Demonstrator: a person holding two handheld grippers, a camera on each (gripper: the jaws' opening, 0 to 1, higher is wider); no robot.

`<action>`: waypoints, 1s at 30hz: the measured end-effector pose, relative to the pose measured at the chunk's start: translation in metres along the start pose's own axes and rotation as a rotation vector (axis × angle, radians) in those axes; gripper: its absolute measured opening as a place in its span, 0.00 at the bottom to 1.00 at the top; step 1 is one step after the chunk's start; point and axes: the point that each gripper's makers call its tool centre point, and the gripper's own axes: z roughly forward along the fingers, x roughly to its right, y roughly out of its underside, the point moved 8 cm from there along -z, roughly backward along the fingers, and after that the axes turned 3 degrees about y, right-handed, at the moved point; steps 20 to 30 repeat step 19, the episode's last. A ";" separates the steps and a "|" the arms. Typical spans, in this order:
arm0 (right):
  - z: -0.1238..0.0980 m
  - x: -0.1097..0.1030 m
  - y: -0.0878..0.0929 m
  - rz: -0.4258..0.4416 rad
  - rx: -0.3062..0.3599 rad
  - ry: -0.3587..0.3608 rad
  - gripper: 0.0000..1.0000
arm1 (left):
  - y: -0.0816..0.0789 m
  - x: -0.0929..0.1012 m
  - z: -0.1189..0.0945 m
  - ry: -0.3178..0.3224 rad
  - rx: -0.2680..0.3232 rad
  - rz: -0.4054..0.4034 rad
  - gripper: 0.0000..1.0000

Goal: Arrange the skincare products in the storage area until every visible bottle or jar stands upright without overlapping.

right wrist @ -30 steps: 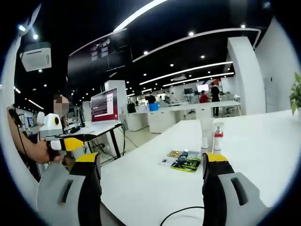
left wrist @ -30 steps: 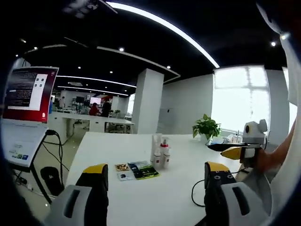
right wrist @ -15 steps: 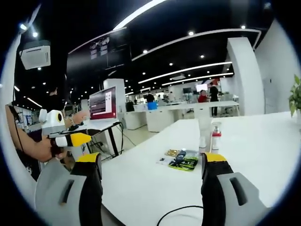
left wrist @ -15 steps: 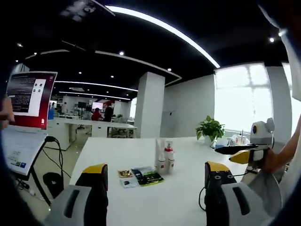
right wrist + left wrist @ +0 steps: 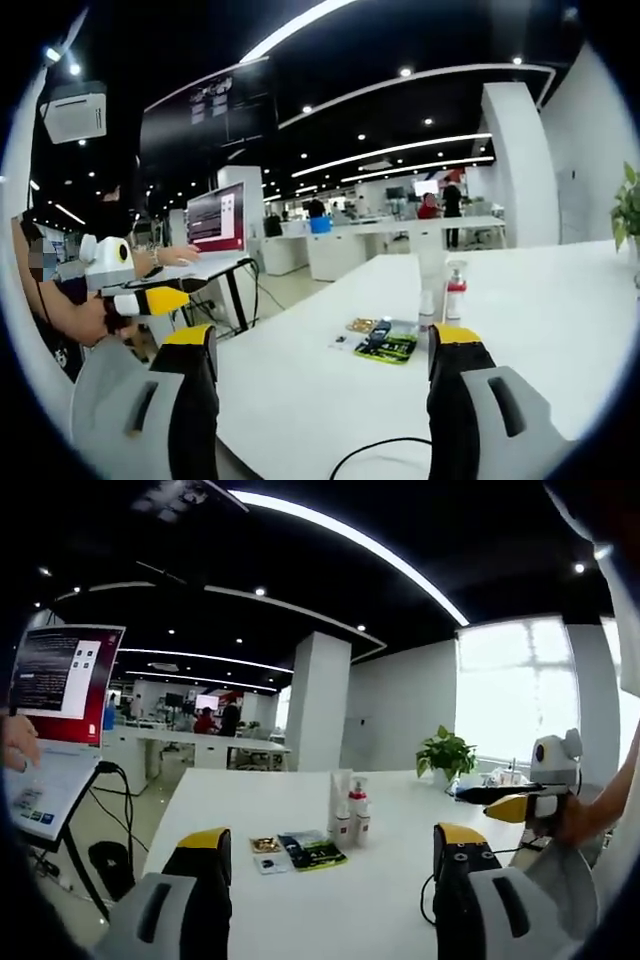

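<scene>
1. Left claw (image 5: 330,855): yellow-tipped jaws spread wide, nothing between them, held above the long white counter (image 5: 380,900), well short of the products.
2. Right claw (image 5: 320,350): jaws also wide apart, empty, above the same counter from the other side.
3. Right claw is seen in the left gripper view at the right edge (image 5: 510,802), gripped by a hand (image 5: 575,820); its jaws look close together from there, but its own view shows them wide.
4. Left claw is seen in the right gripper view at the left edge (image 5: 150,300), held by a hand (image 5: 95,320).
5. Skincare group sits mid-counter: small white bottle with red band and clear pump cap (image 5: 355,808) upright, a taller white bottle (image 5: 337,802) upright just beside it, touching or nearly so, can't tell.
6. Same pair in the right gripper view: red-banded bottle (image 5: 455,292), white bottle (image 5: 428,300).
7. Flat green-and-black packet (image 5: 312,848) lies on the counter next to the bottles, with a small gold-and-white packet (image 5: 264,848) beside it.
8. A dark tube (image 5: 377,335) lies on the green packet (image 5: 388,349), not upright.
9. Black cable (image 5: 428,910) runs across the near counter.
</scene>
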 end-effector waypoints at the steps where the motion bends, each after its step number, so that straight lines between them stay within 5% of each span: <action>1: 0.000 0.000 0.000 -0.001 0.001 0.000 0.83 | 0.000 0.001 -0.001 0.005 0.009 -0.001 0.86; 30: 0.001 0.001 0.002 0.002 -0.018 0.007 0.82 | 0.006 0.005 0.002 0.027 -0.038 0.033 0.85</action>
